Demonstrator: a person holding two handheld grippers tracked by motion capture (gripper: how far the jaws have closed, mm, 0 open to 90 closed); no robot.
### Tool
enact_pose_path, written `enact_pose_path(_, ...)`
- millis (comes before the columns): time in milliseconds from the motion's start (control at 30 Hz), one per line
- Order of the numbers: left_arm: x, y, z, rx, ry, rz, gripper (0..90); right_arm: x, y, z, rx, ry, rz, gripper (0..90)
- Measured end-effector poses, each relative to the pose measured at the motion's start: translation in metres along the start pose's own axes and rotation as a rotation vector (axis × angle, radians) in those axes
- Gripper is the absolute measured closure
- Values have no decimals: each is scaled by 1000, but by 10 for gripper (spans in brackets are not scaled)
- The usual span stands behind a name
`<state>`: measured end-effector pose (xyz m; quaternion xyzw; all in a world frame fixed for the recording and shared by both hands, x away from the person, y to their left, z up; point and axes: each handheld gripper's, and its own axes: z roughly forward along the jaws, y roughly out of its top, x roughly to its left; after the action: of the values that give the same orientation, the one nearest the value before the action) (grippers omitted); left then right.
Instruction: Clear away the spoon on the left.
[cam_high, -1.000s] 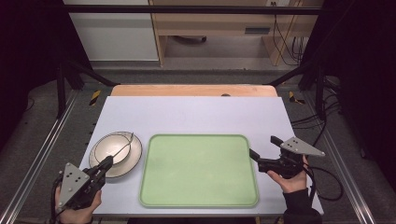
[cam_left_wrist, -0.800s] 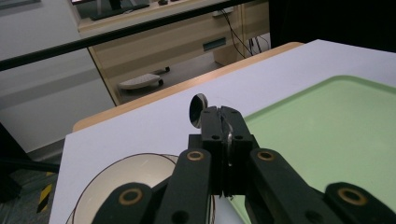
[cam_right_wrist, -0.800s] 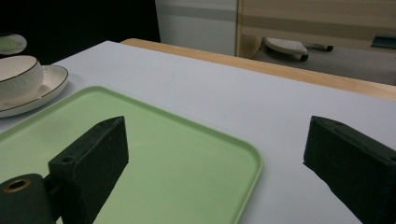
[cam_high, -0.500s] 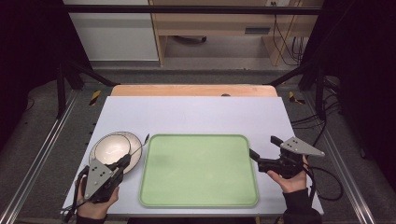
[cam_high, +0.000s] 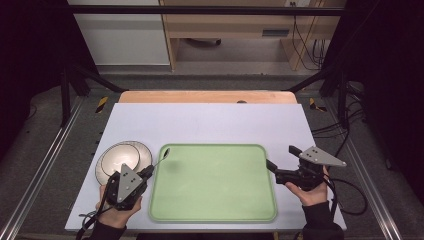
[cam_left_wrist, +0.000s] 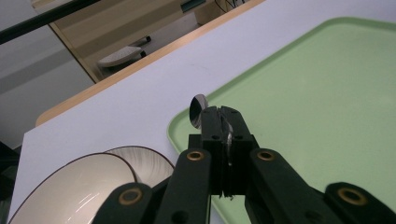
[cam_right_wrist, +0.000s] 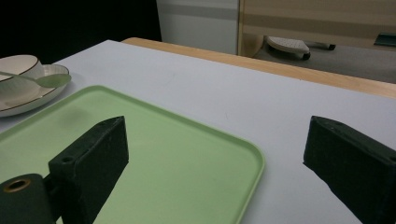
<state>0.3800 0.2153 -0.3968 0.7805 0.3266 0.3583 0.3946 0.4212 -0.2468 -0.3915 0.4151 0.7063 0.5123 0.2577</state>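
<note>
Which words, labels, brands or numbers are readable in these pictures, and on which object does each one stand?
None: no readable text stands on the green tray, the bowl, the plate, the spoon or the table.

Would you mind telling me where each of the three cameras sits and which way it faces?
High view: above the table's near side, looking forward and down; both hands, left gripper, right gripper.
Left gripper view: on the left gripper, looking along shut fingers holding a spoon above the green tray.
Right gripper view: on the right gripper, looking between open fingers across the tray.
All three share tray, bowl and spoon.
</note>
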Motion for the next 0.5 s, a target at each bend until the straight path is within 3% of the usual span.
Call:
enact_pose_path(233,-4,1,18,48,-8,37,882,0,0,1,2,0,-1,68)
enact_pose_path(500,-8,8,33,55,-9,63,881,0,0,-1,-3,2,-2,68)
